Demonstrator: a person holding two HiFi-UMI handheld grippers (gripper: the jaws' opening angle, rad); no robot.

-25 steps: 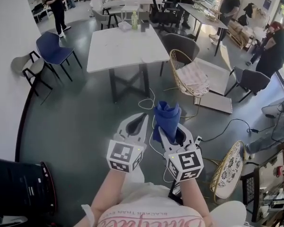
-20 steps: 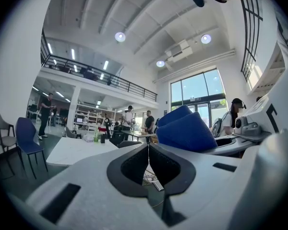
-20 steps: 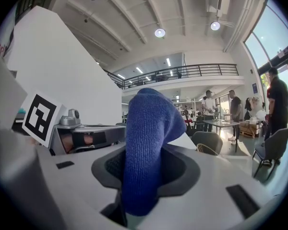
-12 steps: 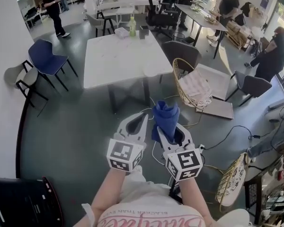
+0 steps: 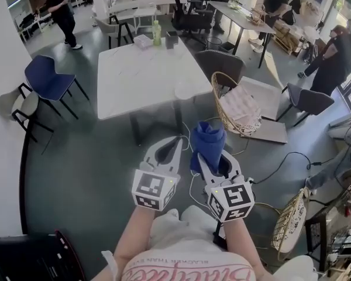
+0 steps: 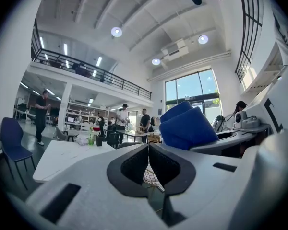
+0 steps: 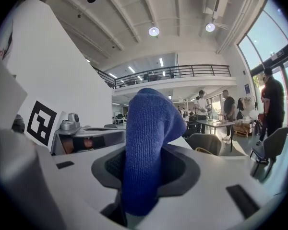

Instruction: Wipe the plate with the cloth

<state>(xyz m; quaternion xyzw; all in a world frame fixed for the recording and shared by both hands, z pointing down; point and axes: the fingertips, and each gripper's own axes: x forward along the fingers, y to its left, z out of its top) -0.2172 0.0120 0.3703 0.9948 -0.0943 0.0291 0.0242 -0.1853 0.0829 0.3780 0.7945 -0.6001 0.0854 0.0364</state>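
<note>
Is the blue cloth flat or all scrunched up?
Scrunched up: the blue cloth bulges in thick folds, pinched in the right gripper.

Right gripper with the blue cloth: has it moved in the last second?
Yes. The right gripper, gripping the folded blue cloth, has come nearer the white rectangular table in the head view.

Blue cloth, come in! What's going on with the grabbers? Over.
Right gripper shut on blue cloth. Left gripper shut, empty. No plate made out; white table ahead.
</note>
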